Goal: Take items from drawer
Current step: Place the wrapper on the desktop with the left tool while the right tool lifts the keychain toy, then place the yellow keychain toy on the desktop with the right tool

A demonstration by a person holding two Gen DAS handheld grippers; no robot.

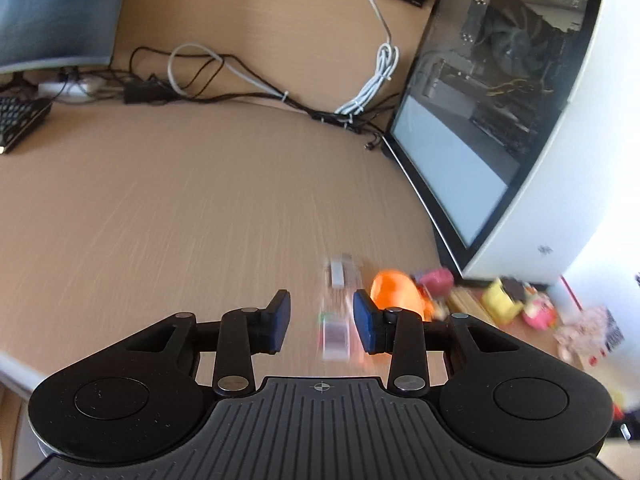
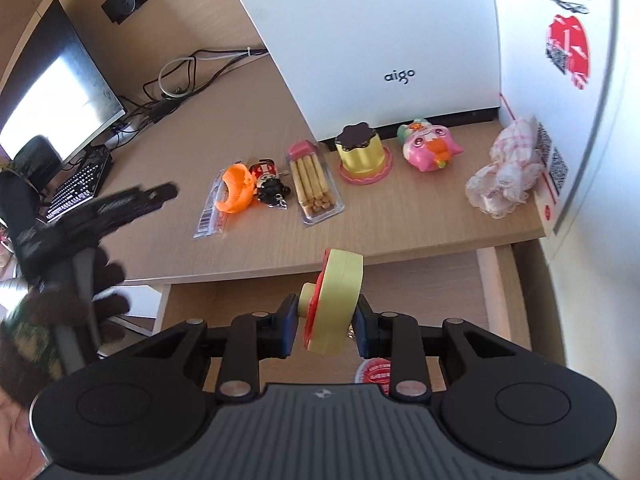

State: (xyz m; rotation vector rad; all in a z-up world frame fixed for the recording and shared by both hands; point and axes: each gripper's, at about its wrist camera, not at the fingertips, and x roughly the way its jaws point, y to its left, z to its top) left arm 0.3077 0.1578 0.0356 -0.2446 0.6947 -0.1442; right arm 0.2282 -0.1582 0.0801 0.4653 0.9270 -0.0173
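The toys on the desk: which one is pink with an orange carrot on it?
The pink round-faced figure, standing in front of the white computer case, right of the yellow pudding-shaped toy; the other toys are orange, black or yellow.

Motion blur smears the clear packet (image 1: 335, 320); print unreadable.

Left gripper (image 1: 322, 320) tilted downward, jaws parted with blue pads (image 1: 280, 320) standing apart and gripping nothing; from the right wrist view, seen blurred at the left edge, carried by a dark-gloved hand (image 2: 100, 292). Right gripper (image 2: 326, 324) angled steeply down, blue pads (image 2: 289, 328) pressed on both sides of a yellow disc-shaped toy (image 2: 336, 300), held upright on edge.
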